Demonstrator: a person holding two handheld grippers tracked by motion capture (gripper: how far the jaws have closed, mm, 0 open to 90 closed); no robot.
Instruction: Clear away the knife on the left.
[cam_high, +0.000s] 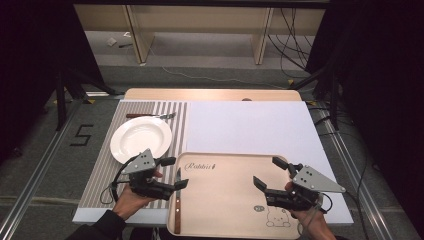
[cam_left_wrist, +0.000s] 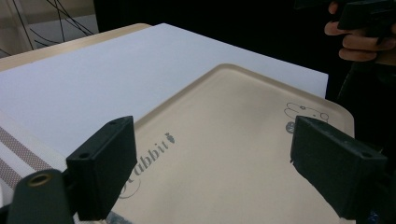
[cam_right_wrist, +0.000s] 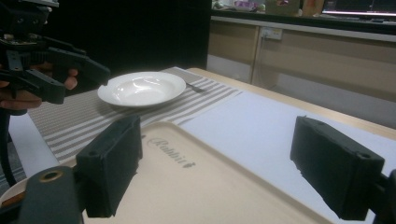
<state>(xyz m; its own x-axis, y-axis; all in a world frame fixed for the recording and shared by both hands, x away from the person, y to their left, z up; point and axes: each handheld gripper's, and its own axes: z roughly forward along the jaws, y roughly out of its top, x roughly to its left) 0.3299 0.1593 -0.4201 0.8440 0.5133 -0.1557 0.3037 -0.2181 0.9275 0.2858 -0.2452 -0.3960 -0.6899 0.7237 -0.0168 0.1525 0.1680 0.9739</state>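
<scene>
i hold my left tongs (cam_high: 172, 172) with jaws apart over the tray's (cam_high: 225, 200) left edge, beside the knife (cam_high: 177, 200) lying there, probably to lift it. my right tongs (cam_high: 270, 175), also apart and empty, hover over the tray's right side. the plate (cam_high: 141, 138) and fork (cam_high: 150, 115) sit on the striped mat (cam_high: 100, 170) on the desk (cam_high: 250, 125).

We see the tray (cam_high: 227, 192) bare across its middle, so either claw could pass there. A knife (cam_high: 177, 200) lies along its edge at 9 o'clock. The white sheet (cam_high: 250, 125) at 12 o'clock is open. At 10 o'clock the plate (cam_high: 141, 139) and a fork (cam_high: 150, 116) take up the striped mat (cam_high: 102, 175).
</scene>
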